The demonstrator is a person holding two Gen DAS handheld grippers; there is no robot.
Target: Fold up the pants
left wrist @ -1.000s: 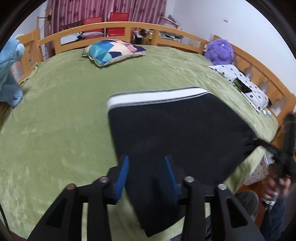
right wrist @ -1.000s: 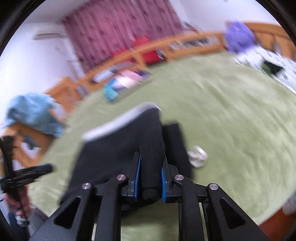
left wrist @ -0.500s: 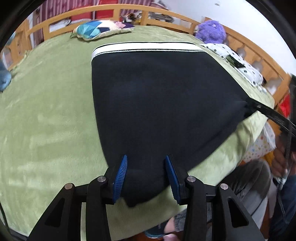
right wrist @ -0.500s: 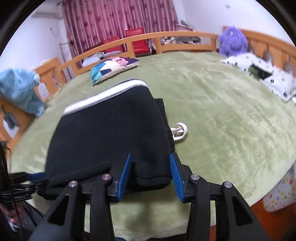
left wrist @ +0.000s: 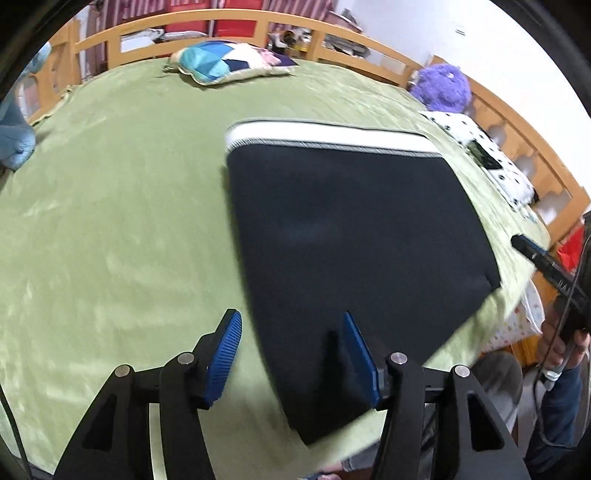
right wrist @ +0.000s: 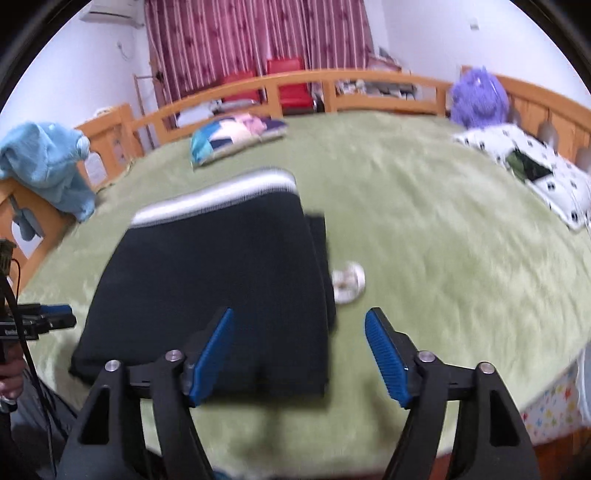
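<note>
The black pants (left wrist: 351, 236) lie folded flat on the green bed cover (left wrist: 110, 221), with a white striped band along the far edge; they also show in the right wrist view (right wrist: 221, 288). A white drawstring (right wrist: 347, 282) sticks out on their right side. My left gripper (left wrist: 291, 350) is open and empty, above the near left corner of the pants. My right gripper (right wrist: 299, 354) is open and empty, above the near right corner. The right gripper also shows at the right edge of the left wrist view (left wrist: 532, 254).
A patterned cushion (left wrist: 229, 62) lies at the far side of the bed. A purple plush toy (left wrist: 441, 86) and a spotted pillow (left wrist: 480, 155) lie at the right. A wooden rail (left wrist: 221, 18) rings the bed. Blue cloth (right wrist: 48, 166) hangs on the left rail.
Both grippers have opened wider and pulled back from the pants' near edge. The right one let go of the fold it held a second ago. The pants now lie flat.
</note>
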